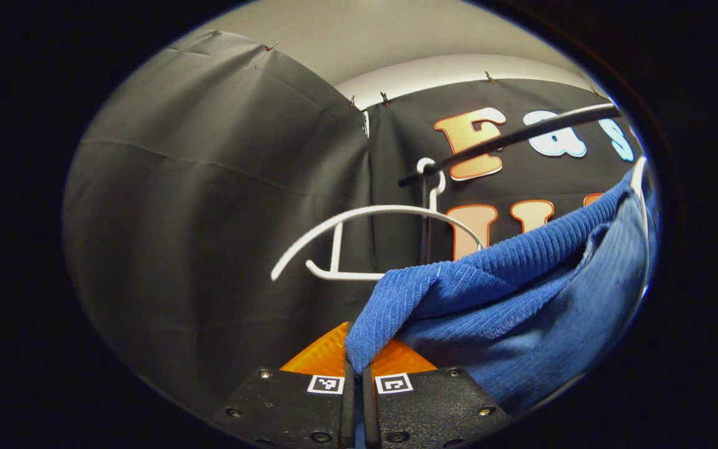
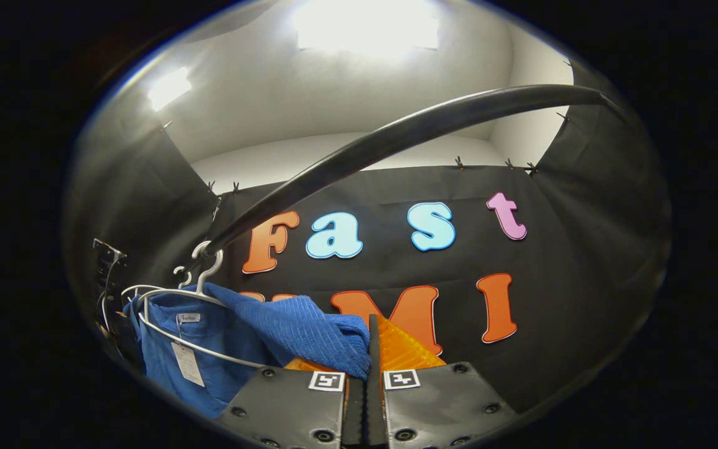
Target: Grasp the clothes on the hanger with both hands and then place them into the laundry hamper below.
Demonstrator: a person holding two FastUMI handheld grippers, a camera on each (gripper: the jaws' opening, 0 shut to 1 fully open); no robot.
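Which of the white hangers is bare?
The hanger on the rod's end, beside the blue clothes, is bare; another hanger carries the blue clothes.

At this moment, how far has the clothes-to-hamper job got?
Grasping looks done: the left gripper and the right gripper are each shut on the blue garment. In hand: pulling it away; part still hangs by the white hanger on the black rail. Left: freeing it and lowering it into the hamper.

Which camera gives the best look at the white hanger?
The left gripper view: an empty white hanger hangs from the black rail, with its arch, lower bar and hook clear. The right gripper view shows a hanger small at the left edge, partly covered by the blue clothes.
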